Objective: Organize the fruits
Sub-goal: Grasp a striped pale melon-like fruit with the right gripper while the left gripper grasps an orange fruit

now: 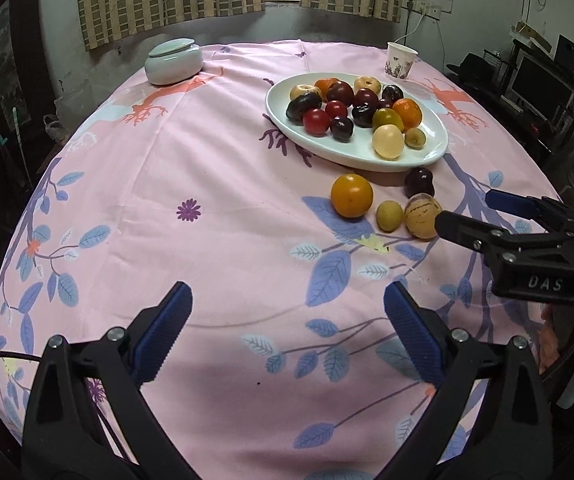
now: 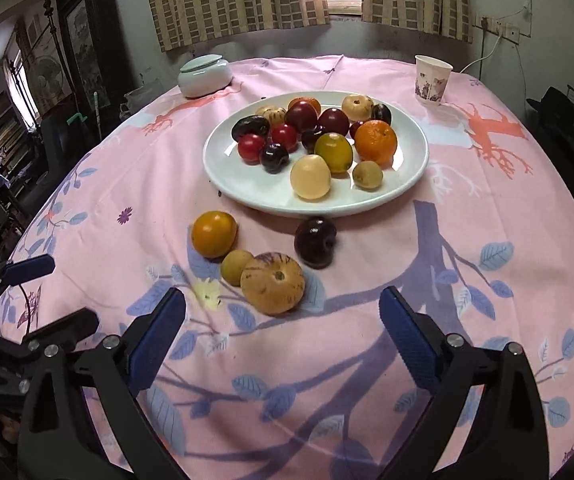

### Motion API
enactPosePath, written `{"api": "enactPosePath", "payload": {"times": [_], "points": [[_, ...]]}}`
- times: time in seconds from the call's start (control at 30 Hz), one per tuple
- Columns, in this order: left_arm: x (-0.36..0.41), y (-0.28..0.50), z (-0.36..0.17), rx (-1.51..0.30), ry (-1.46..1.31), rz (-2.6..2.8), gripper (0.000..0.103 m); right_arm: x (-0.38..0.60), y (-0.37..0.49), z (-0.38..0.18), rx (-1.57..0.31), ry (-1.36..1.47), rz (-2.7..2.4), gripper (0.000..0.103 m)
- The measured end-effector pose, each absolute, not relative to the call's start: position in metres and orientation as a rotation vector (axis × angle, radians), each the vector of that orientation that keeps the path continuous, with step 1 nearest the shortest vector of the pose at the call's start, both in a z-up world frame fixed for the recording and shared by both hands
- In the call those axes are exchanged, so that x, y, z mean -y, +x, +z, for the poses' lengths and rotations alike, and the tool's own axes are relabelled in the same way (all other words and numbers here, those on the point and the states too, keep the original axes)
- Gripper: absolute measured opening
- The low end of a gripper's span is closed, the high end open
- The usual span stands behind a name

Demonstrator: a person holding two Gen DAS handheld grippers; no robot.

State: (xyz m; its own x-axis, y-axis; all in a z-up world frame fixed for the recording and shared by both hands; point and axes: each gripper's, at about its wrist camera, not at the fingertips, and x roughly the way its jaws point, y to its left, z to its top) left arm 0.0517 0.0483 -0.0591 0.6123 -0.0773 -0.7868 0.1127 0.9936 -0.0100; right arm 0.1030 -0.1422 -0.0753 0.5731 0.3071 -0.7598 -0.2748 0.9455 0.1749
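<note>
A white oval plate [image 2: 407, 184] [image 1: 431, 148] holds several fruits: plums, cherries, an orange, pale round fruits. Four fruits lie loose on the pink cloth in front of it: an orange-yellow fruit [image 2: 214, 233] [image 1: 351, 195], a small green-yellow fruit [image 2: 234, 266] [image 1: 389, 215], a striped tan melon-like fruit [image 2: 273, 289] [image 1: 421, 216] and a dark plum [image 2: 315, 242] [image 1: 419, 182]. My right gripper [image 2: 283, 320] [image 1: 467, 210] is open and empty just short of the striped fruit. My left gripper [image 1: 287, 312] is open and empty over bare cloth, to the left.
A pale green lidded jar [image 1: 173, 61] [image 2: 205, 75] stands at the far left of the table. A paper cup [image 1: 401, 61] [image 2: 432, 79] stands at the far right. Curtains and a wall lie behind; furniture surrounds the table.
</note>
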Motion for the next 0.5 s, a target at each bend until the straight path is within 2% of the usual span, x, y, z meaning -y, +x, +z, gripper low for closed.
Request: {"api": "enactPosePath", "payload": {"times": [0.07, 0.13, 0.37, 0.4, 0.5], "points": [[-0.054, 0.052, -0.061, -0.914, 0.035, -0.100, 0.098, 0.140, 0.111, -0.082, -0.924, 0.056, 0.359, 0.094], [-0.059, 0.052, -0.062, -0.921, 0.020, -0.095, 0.098, 0.138, 0.118, -0.088, -0.953, 0.059, 0.363, 0.077], [-0.062, 0.054, -0.063, -0.926, -0.003, -0.109, 0.098, 0.137, 0.133, -0.108, -0.993, 0.085, 0.368, 0.049], [-0.060, 0.054, -0.063, -0.927, 0.000, -0.111, 0.098, 0.137, 0.133, -0.107, -0.997, 0.100, 0.386, 0.042], [-0.055, 0.058, -0.063, -0.936, 0.005, -0.121, 0.098, 0.139, 0.126, -0.102, -0.993, 0.105, 0.377, 0.042]]}}
